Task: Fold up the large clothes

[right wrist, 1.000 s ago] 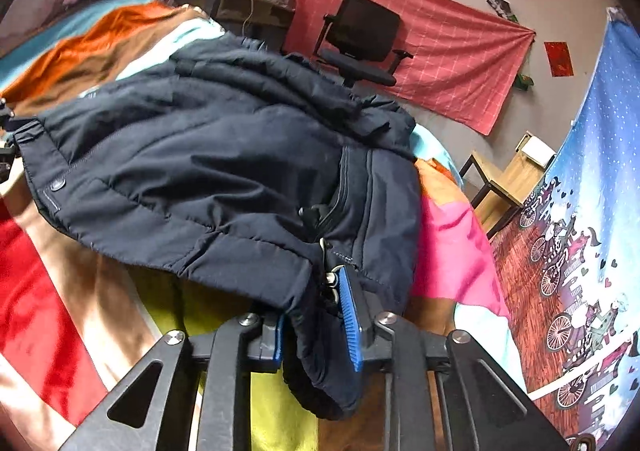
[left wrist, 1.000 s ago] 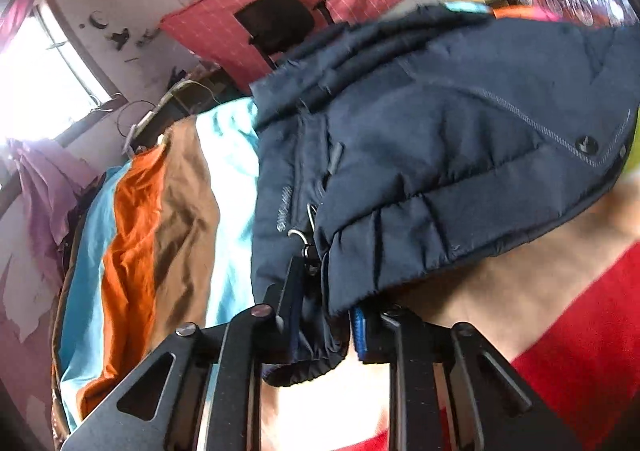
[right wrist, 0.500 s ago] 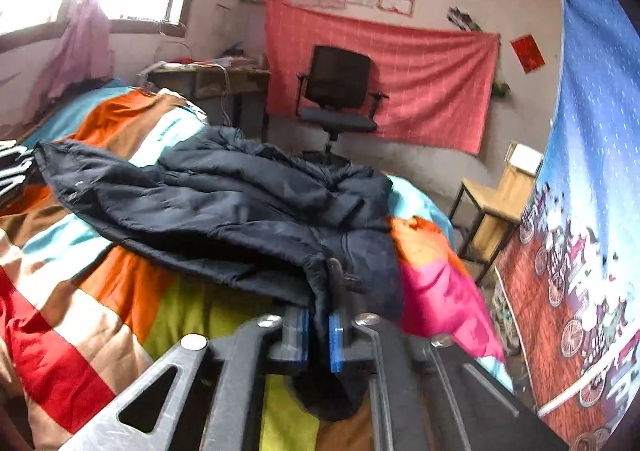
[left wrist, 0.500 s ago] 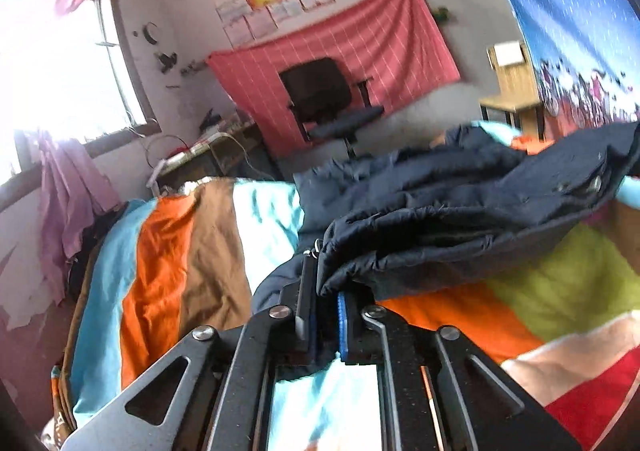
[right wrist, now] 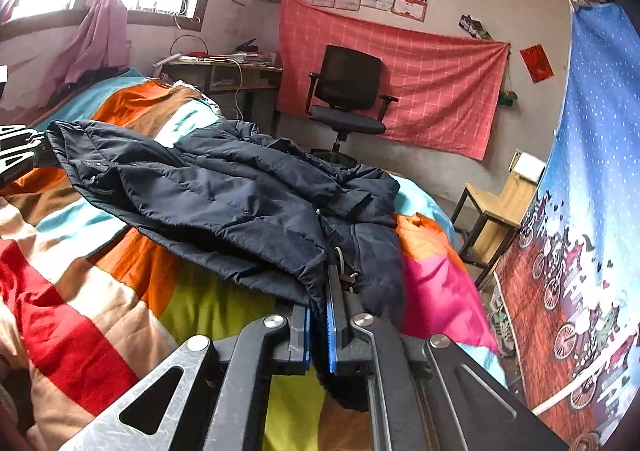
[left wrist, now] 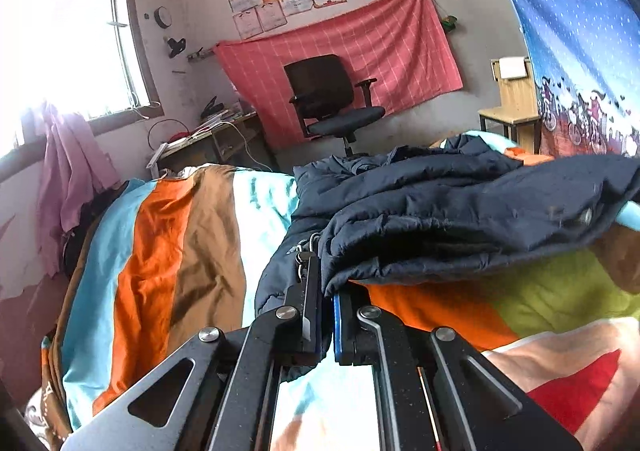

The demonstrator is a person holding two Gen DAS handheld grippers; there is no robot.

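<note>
One dark navy padded jacket (right wrist: 240, 195), quilted, with snap buttons and a zip, lying crumpled across a bed; its near hem is raised off the covers at two corners while the bulk sags between them and rests on the bedding farther back. Left gripper (left wrist: 326, 291): jaws closed nearly together, pinching one corner of the hem beside the zip, with a metal zip pull showing just above the left finger; the cloth drapes off to the right of the jaws in that view. Right gripper (right wrist: 320, 303): jaws likewise closed to a narrow slit on the other corner of the hem, blue pads pressed against the fabric, a fold of jacket hanging below the fingers. In the right wrist view the left gripper appears at the far left edge, at the jacket's opposite end. One striped bedspread (left wrist: 180, 251), bands of light blue, orange, brown, white, yellow-green, red and pink, covering the bed under the jacket. One black office chair (right wrist: 348, 91) beyond the foot of the bed, in front of a red checked cloth (right wrist: 432, 91) hung on the wall. One cluttered desk (right wrist: 224, 69) beneath a bright window (left wrist: 60, 51). One small wooden chair (right wrist: 500, 203) beside a blue printed hanging (right wrist: 592, 171) on the right.
</note>
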